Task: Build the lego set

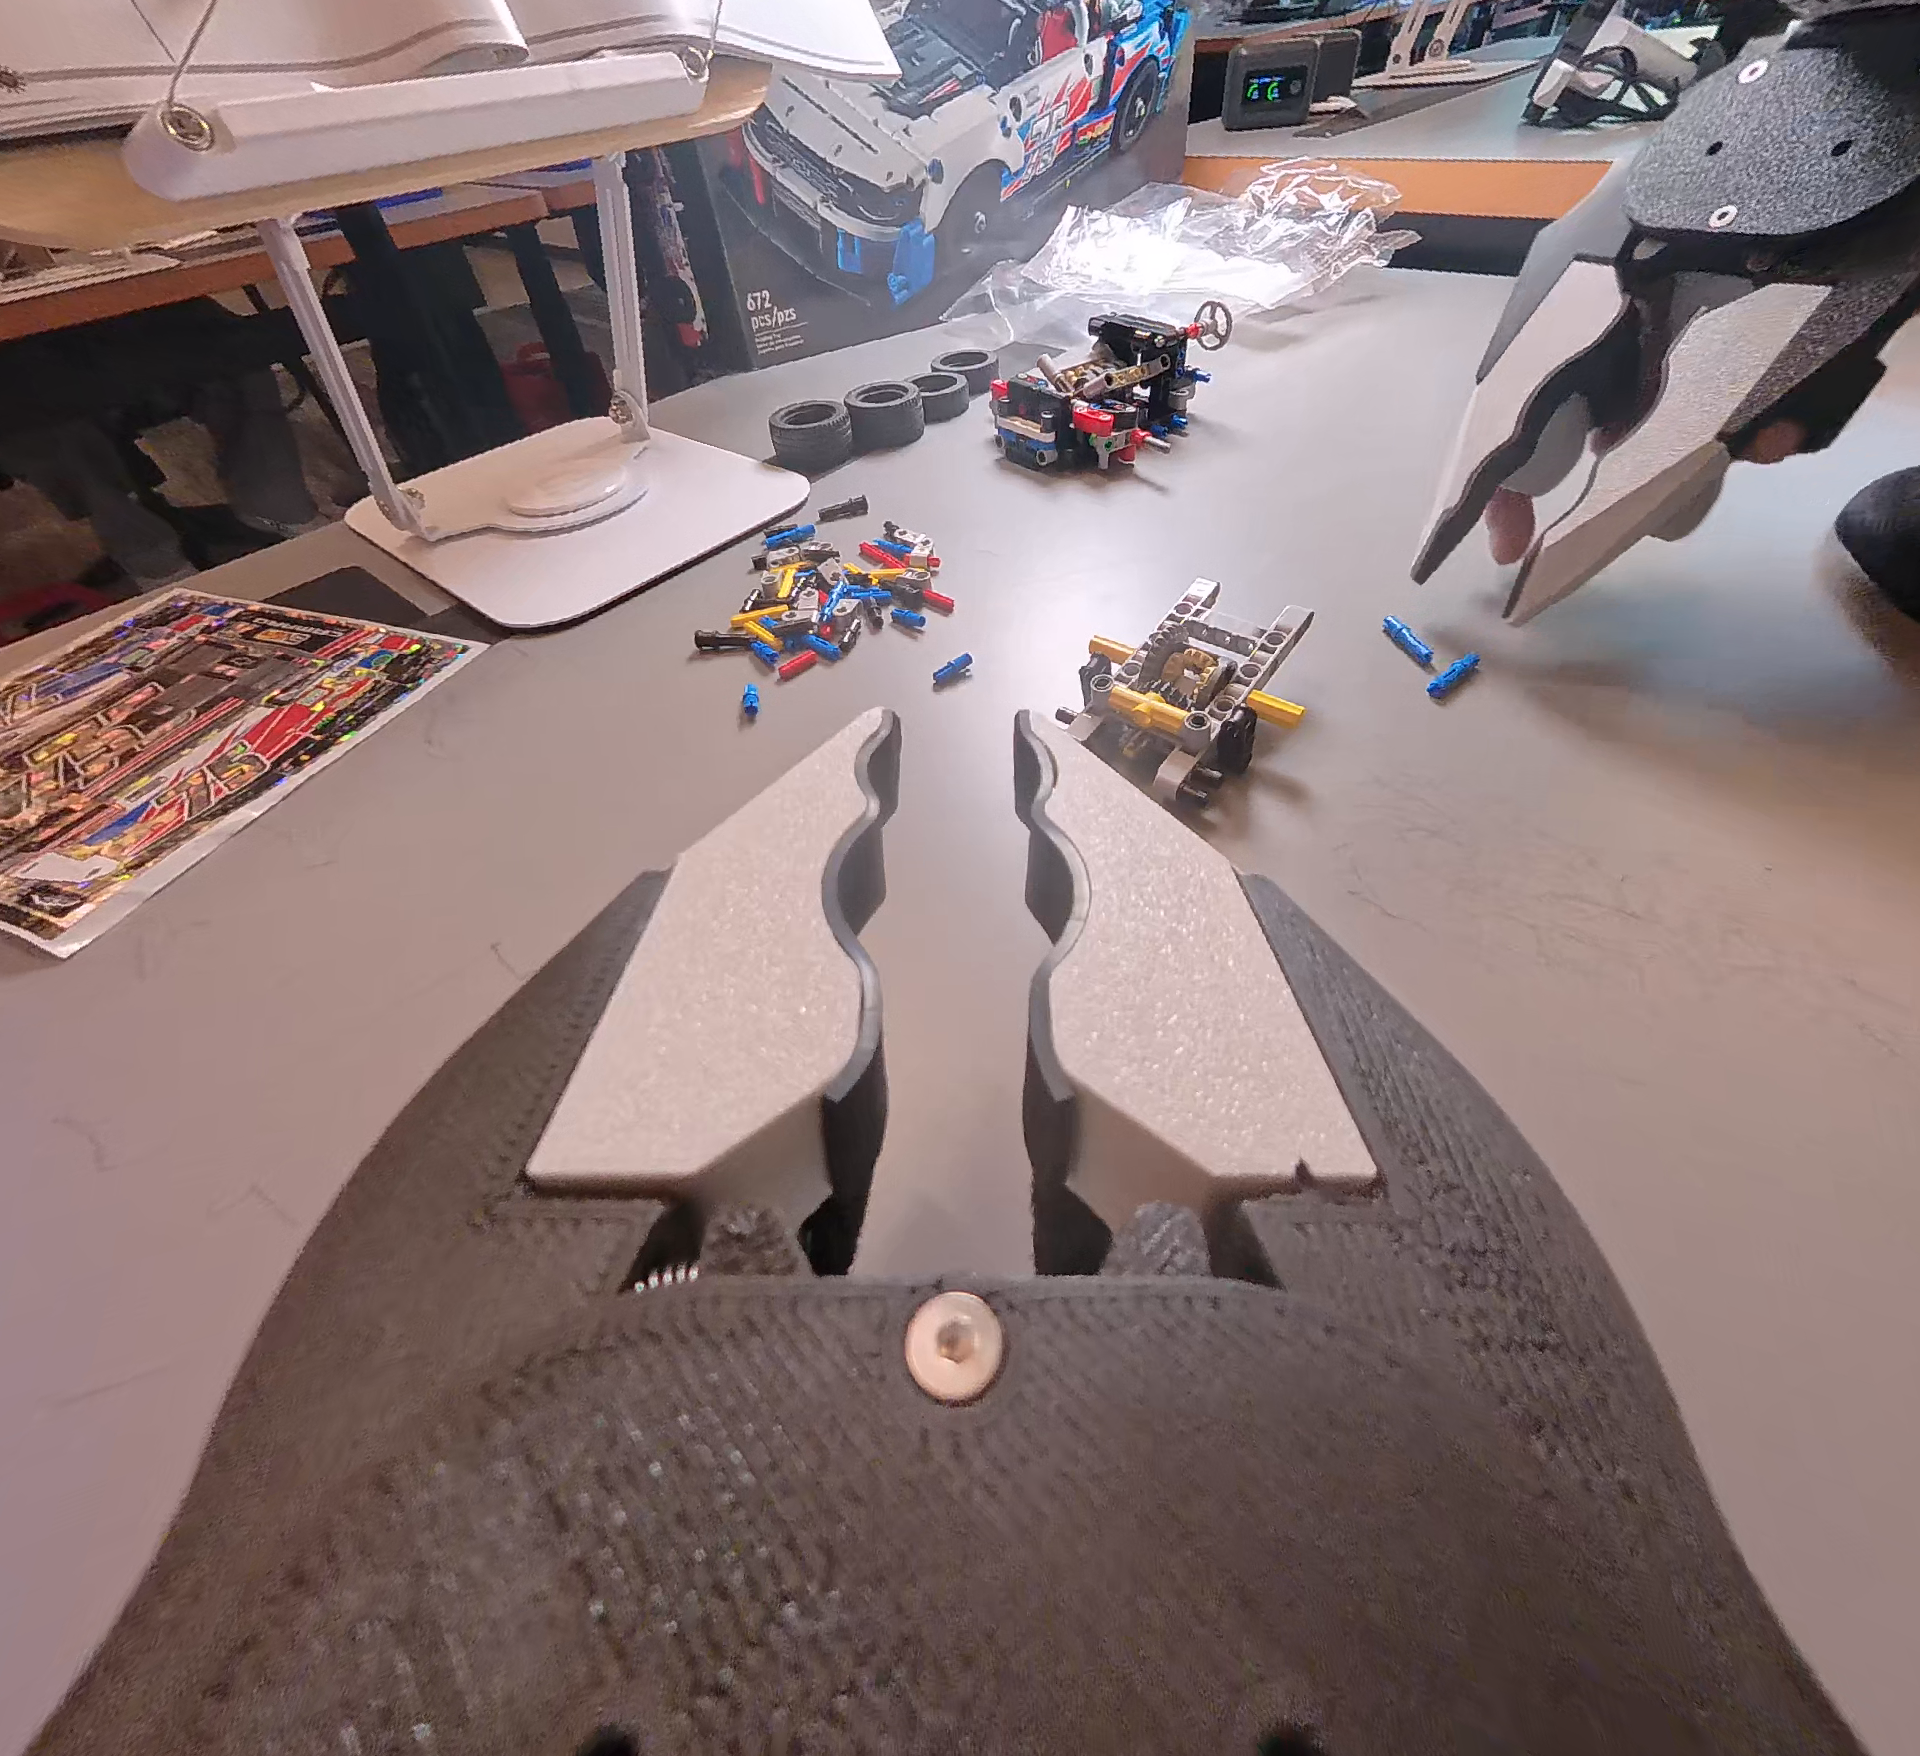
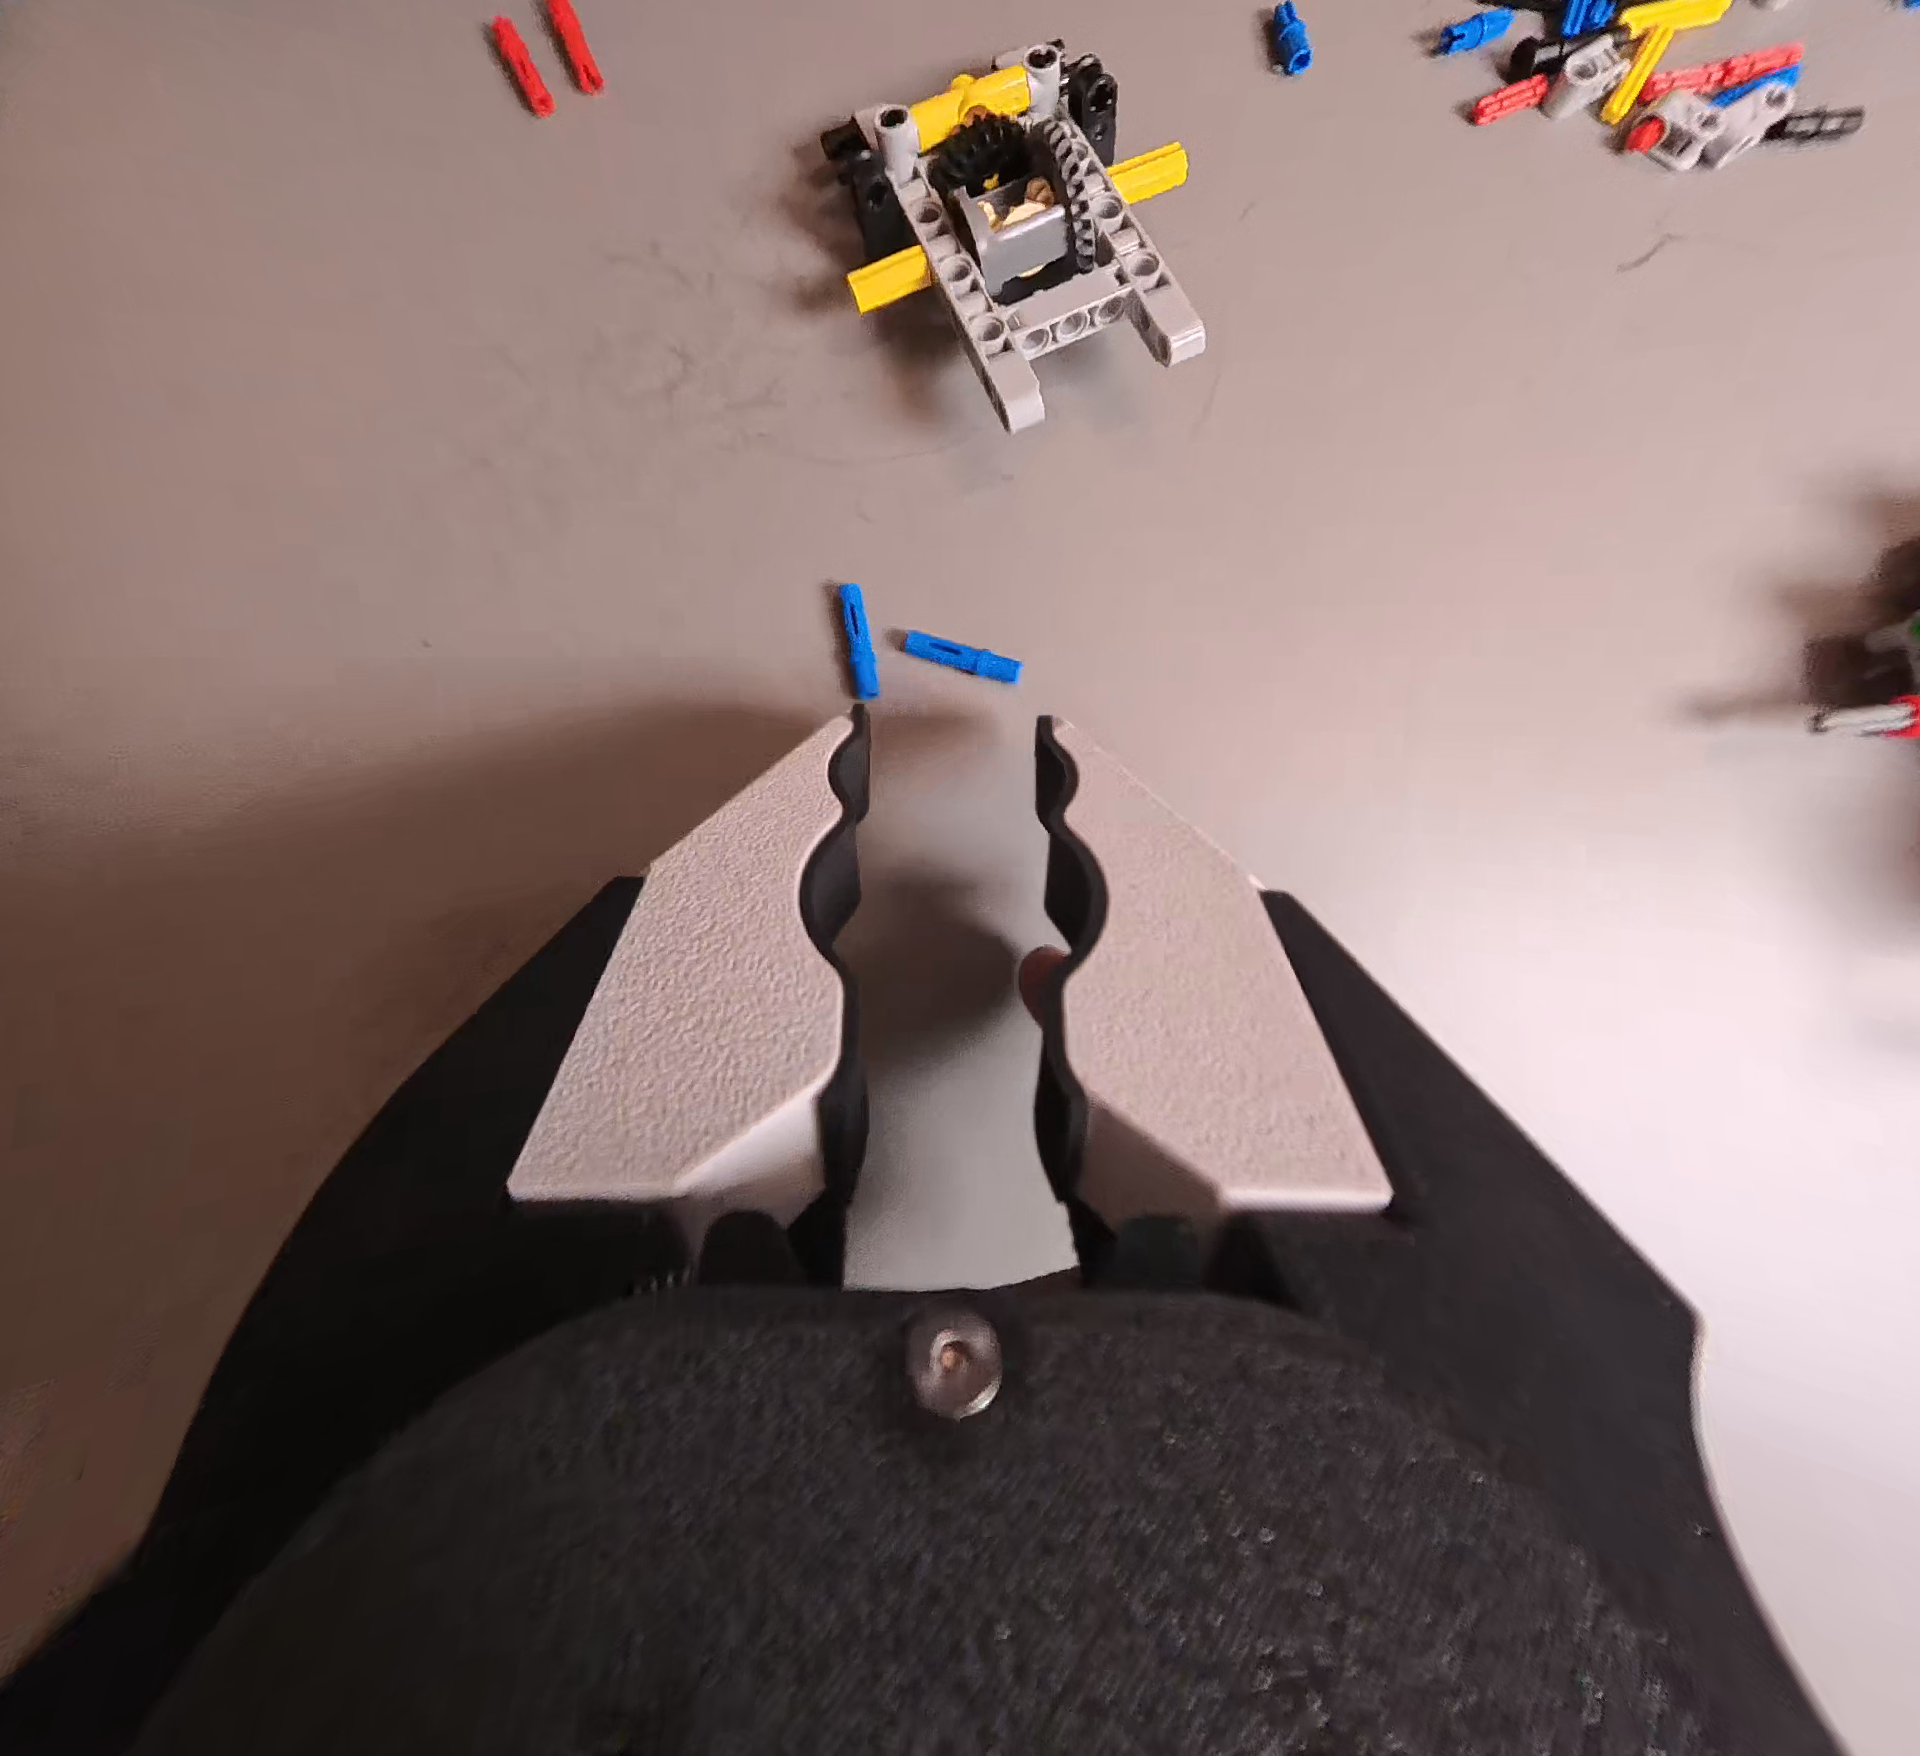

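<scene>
- Left wrist view, from the left: a sticker sheet (image 1: 197, 750) lies flat, then a white stand (image 1: 582, 522), then the loose parts pile (image 1: 831, 594) with four tyres (image 1: 883, 413) behind it.
- Left claw (image 1: 956, 740) hangs released and empty above the bench (image 1: 1455, 979), its tips just short of the grey frame (image 1: 1195, 678) with the yellow axle.
- Farther back stands the bigger chassis (image 1: 1101, 397), in front of the box (image 1: 977, 96).
- Rightmost, the right claw (image 1: 1470, 594) tilts down, parted and holding nothing, near two blue pins (image 1: 1429, 652).
- Right wrist view: two red pins (image 2: 545, 49) lie at the left, the frame (image 2: 1029, 231) ahead, and the blue pins (image 2: 914, 641) just beyond the claw (image 2: 951, 719) tips, splayed and nearly touching.
- My read: the step is picking one blue pin.
- Take the left-hand one, which already lies along the claw; come down square so the pads close across its shaft, clear of its neighbour.
- Pinch mid-length, or it may flick away.
- Left claw could then steady the frame for insertion.
</scene>
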`<action>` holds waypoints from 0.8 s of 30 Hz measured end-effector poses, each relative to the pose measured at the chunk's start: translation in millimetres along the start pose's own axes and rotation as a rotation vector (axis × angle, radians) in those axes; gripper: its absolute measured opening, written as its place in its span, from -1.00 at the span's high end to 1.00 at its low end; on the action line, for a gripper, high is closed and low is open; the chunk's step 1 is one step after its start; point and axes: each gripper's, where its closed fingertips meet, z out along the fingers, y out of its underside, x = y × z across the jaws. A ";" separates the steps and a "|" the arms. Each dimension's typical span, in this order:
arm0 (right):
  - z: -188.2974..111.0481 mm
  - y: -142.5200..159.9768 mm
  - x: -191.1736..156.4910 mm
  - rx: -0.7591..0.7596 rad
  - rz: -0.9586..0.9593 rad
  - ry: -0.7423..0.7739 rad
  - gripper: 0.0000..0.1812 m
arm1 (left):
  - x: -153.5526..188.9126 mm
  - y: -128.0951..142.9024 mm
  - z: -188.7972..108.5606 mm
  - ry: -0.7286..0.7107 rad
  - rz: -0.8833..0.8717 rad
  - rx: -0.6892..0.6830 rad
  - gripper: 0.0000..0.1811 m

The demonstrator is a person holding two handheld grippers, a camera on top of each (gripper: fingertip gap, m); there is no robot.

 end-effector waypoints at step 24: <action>16.2 -13.7 8.6 -0.031 -0.257 -0.096 0.89 | -0.8 0.8 0.5 0.007 -0.021 -0.004 0.79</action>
